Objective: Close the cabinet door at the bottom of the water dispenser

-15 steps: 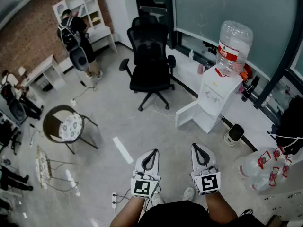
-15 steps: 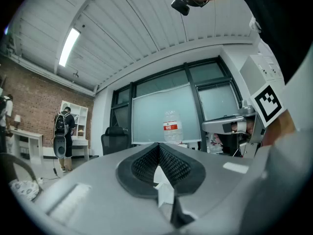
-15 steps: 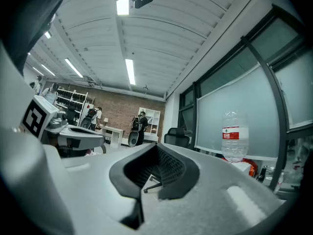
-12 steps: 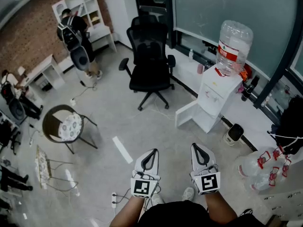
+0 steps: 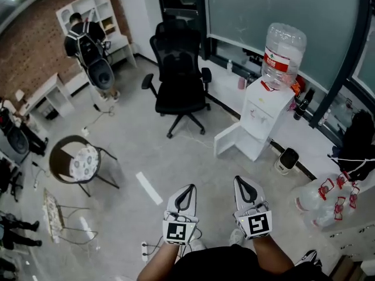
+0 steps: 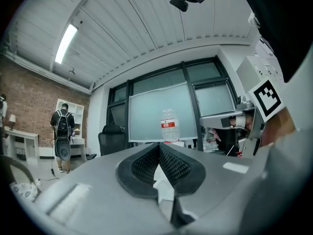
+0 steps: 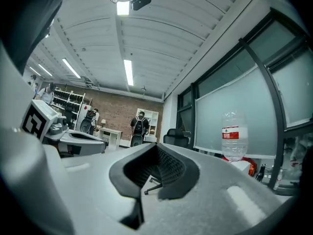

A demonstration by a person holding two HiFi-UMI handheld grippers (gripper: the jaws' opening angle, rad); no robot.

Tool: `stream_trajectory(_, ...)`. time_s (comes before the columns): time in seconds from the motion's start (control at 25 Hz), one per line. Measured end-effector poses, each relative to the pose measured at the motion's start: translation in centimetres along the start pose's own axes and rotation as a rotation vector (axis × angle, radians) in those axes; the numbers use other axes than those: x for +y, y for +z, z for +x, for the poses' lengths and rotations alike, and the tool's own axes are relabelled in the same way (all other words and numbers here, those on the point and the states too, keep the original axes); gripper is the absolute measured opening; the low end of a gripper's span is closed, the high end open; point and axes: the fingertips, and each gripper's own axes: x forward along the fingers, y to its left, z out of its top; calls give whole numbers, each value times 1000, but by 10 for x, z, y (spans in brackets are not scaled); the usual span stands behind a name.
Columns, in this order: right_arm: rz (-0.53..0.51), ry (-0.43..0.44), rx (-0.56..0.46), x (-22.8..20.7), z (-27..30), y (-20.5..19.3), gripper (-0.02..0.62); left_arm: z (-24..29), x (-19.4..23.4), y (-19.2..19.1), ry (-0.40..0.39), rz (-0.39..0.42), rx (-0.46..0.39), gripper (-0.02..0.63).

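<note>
The white water dispenser (image 5: 262, 117) stands by the window wall with a clear bottle (image 5: 283, 51) on top. Its bottom cabinet door (image 5: 231, 140) hangs open, swung out to the left. Both grippers are held low and level in front of the person, well short of the dispenser. My left gripper (image 5: 190, 188) is shut with nothing in it, and my right gripper (image 5: 239, 181) beside it looks shut and empty too. In the left gripper view the jaw tips (image 6: 159, 146) meet just under the distant bottle (image 6: 169, 126). The right gripper view has the bottle (image 7: 234, 137) off to the right of the tips (image 7: 156, 147).
A black office chair (image 5: 176, 78) stands left of the dispenser. A round chair (image 5: 79, 161) sits at the left. Several water bottles (image 5: 327, 199) lie at the right, a small white appliance (image 5: 286, 160) near the dispenser. A person with a backpack (image 5: 87, 43) stands at white shelves.
The head view has shifted a little, so the room sits slightly further left. The person with the backpack has stepped toward the shelves. Both grippers keep their place and stay shut.
</note>
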Motion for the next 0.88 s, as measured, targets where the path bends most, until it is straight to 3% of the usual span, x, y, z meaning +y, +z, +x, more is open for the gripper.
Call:
stream_trajectory(0.44,44,-78,36,-23,7,-26,2,30,5,-13,-84,-20,-5,20)
stream_trajectory(0.88,76,-18,9,-113,85,-40,2,143,15,-17,-41,14,33,20)
